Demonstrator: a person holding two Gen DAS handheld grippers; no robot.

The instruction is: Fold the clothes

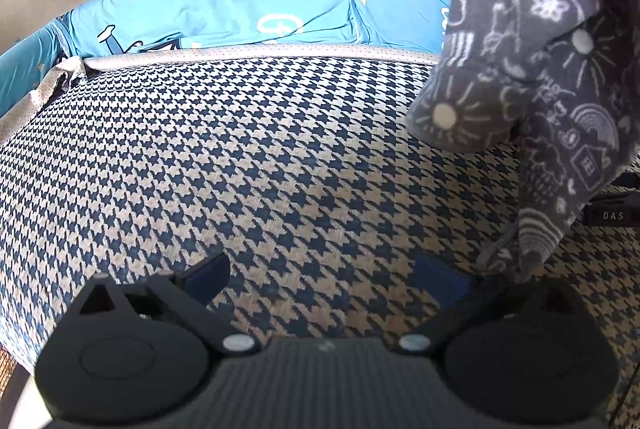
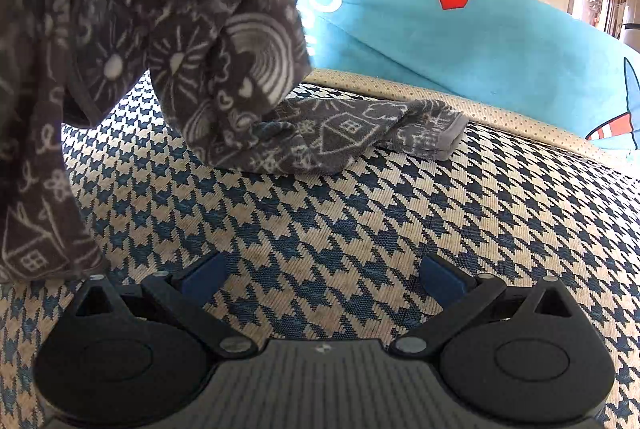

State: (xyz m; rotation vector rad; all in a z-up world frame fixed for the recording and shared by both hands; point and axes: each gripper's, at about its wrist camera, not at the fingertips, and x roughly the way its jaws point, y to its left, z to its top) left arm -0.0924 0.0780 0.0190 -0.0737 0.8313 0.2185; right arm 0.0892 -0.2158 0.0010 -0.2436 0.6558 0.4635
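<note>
A dark grey fleece garment printed with white suns, houses and rainbows (image 2: 188, 41) is seen hanging in bunched folds above the blue-and-cream houndstooth cushion (image 2: 360, 221), one cuffed end (image 2: 436, 137) trailing flat on that cushion. What lifts it cannot be made out. The left gripper (image 1: 324, 275) is held low over the cushion with its jaws spread and nothing between them; the right gripper (image 2: 322, 275) is likewise released and empty. The garment is not folded; it is probably raised so that it falls straight — a judgement only.
</note>
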